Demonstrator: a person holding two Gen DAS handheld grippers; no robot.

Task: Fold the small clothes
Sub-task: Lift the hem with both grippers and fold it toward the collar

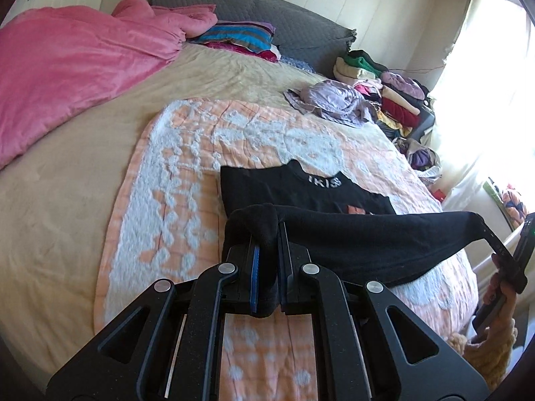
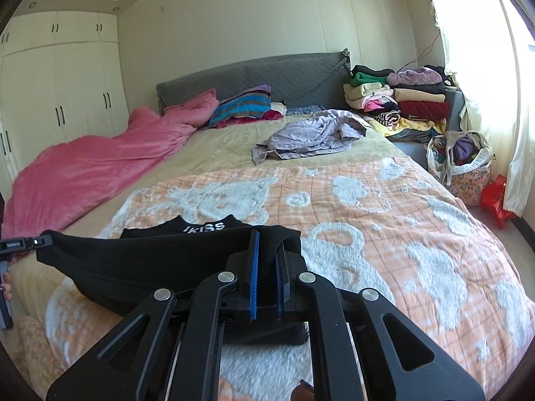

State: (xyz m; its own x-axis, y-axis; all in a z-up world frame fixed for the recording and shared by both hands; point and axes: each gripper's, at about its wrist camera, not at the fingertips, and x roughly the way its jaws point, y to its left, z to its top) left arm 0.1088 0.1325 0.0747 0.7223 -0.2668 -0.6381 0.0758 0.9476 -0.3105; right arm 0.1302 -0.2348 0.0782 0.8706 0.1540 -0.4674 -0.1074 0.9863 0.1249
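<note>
In the left wrist view, our left gripper [image 1: 267, 234] is clenched on a corner of the black garment [image 1: 351, 240], cloth bunched over its fingertips. The hem stretches off to our right, where the right gripper [image 1: 501, 250] grips the other corner. Beyond our fingers the rest of the garment lies flat on the orange-and-white blanket [image 1: 187, 173], its white lettering facing up.

In the right wrist view, our right gripper [image 2: 267, 244] is clamped on its own corner of the garment, the fabric pinched between the blue pads [image 2: 254, 274]. The lifted hem runs left toward the left gripper [image 2: 26, 244]. A crumpled lilac cloth [image 2: 311, 133] lies well ahead on the bed [image 2: 227, 140].
</note>
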